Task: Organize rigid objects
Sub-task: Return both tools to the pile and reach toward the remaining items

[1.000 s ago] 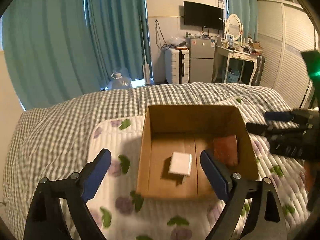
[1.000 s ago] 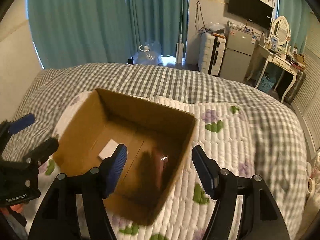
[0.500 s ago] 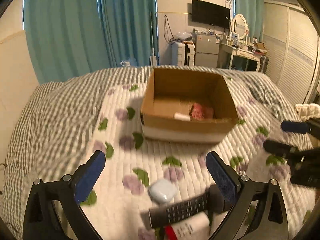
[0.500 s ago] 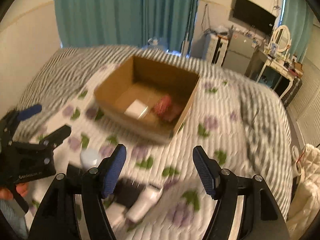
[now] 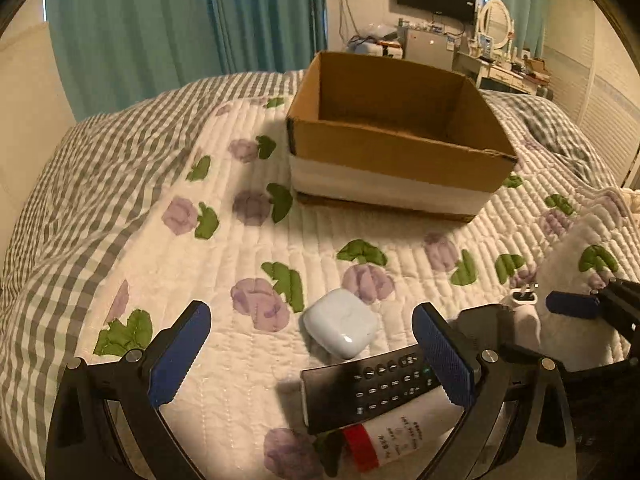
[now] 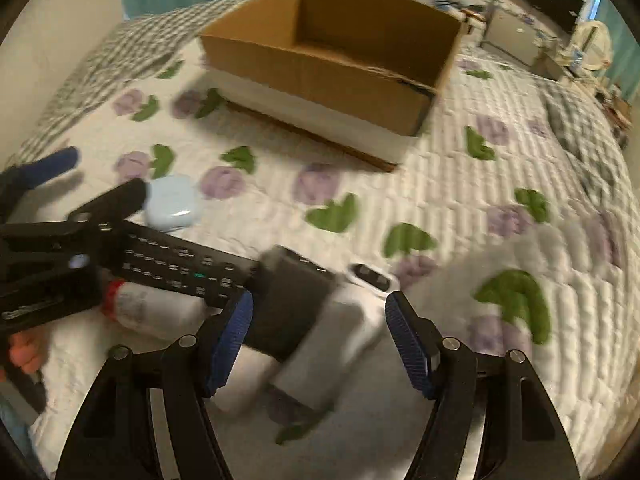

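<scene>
You see a brown cardboard box (image 5: 400, 152) (1 white band), a white quilt (image 5: 240, 280) with purple flowers, a black remote (image 5: 368, 388), and a pale-blue case (image 5: 340, 326).

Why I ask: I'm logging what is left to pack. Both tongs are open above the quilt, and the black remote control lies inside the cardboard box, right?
Not quite. The black remote control lies on the quilt in front of the cardboard box, beside the white earbud case; the left wrist view shows this. The left tongs and right tongs are indeed open above the quilt.
</scene>
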Demonstrator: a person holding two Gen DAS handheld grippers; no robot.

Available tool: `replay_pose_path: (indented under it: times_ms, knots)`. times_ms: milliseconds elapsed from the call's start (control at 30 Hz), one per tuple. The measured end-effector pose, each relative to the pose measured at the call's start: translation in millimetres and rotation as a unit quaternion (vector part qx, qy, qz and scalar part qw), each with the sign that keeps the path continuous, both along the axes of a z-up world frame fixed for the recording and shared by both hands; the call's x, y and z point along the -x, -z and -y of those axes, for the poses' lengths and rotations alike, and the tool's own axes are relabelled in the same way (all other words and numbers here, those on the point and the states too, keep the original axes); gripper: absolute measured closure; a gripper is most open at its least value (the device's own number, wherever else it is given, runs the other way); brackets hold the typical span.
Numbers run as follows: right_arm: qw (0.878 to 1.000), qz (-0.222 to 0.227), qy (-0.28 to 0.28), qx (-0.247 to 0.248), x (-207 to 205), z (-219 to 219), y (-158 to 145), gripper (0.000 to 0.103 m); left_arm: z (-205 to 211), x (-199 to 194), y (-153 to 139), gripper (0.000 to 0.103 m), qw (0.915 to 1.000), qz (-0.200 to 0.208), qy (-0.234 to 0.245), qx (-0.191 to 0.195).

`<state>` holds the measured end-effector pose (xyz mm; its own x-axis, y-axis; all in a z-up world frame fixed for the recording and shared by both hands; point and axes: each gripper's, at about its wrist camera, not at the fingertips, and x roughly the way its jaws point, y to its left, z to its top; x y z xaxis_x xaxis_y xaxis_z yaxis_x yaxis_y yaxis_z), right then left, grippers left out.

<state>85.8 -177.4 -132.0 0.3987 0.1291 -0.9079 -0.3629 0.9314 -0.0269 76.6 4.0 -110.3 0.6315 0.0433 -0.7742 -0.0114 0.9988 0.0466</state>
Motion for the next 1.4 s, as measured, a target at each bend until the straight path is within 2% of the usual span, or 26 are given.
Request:
replay_pose_path:
  times_ms: [100, 200, 233, 533, 633, 800, 933, 1067, 1200, 1233, 1267, 1300, 1367, 1400]
  knots:
    - [1.0, -0.019, -0.001, 0.006, -6, -7, 9, 0.043, -6, -1, 4, 0.0, 1.0, -0.006, -0.002, 0.007]
    - [1.0, -0.023, -0.003, 0.003, -10, -15, 16, 0.044, -11, -2, 7, 0.0, 0.9998, -0.01, -0.005, 0.014]
    - [1.0, -0.026, -0.001, -0.009, -13, -16, 18, 0.049, -11, -3, 7, 0.0, 0.9998, -0.012, -0.006, 0.014]
    - [0.999, -0.047, -0.002, 0.009, -35, -26, 37, 0.046, -13, -6, 9, 0.0, 0.9996, -0.02, -0.004, 0.018]
    - [0.998, -0.05, -0.005, 0.03, -41, -33, 46, 0.043, -14, -7, 10, 0.0, 0.9995, -0.024, -0.007, 0.018]
    - [0.998, -0.042, -0.017, 0.043, -38, -38, 47, 0.044, -17, -7, 12, 0.0, 0.9992, -0.034, -0.012, 0.017]
    - [0.998, -0.016, -0.023, 0.048, -24, -37, 41, 0.051, -15, -5, 12, 0.0, 0.9991, -0.038, -0.01, 0.013]
    - [1.0, 0.013, -0.012, 0.011, -15, -25, 25, 0.057, -11, -3, 14, 0.0, 0.9989, -0.046, -0.006, 0.006]
    - [0.999, 0.036, -0.008, -0.016, -13, -15, 6, 0.058, -3, 1, 16, 0.0, 0.9985, -0.055, 0.007, 0.005]
    - [0.999, 0.039, -0.009, -0.02, -14, -13, 4, 0.063, 0, 2, 17, 0.0, 0.9983, -0.056, 0.012, 0.004]
    - [0.999, 0.045, -0.007, -0.027, -12, -9, 0, 0.1, 4, 2, 18, 0.0, 0.9981, -0.058, 0.019, 0.001]
    - [0.998, 0.051, -0.012, -0.046, -9, -8, -6, 0.103, 8, 2, 20, 0.0, 0.9976, -0.064, 0.027, -0.002]
    - [0.996, 0.077, -0.008, -0.045, -5, -4, -18, 0.103, 17, 1, 26, 0.0, 0.9958, -0.082, 0.041, 0.0]
    - [0.996, 0.074, -0.012, -0.047, -6, -2, -21, 0.103, 19, 0, 29, 0.0, 0.9951, -0.088, 0.045, 0.001]
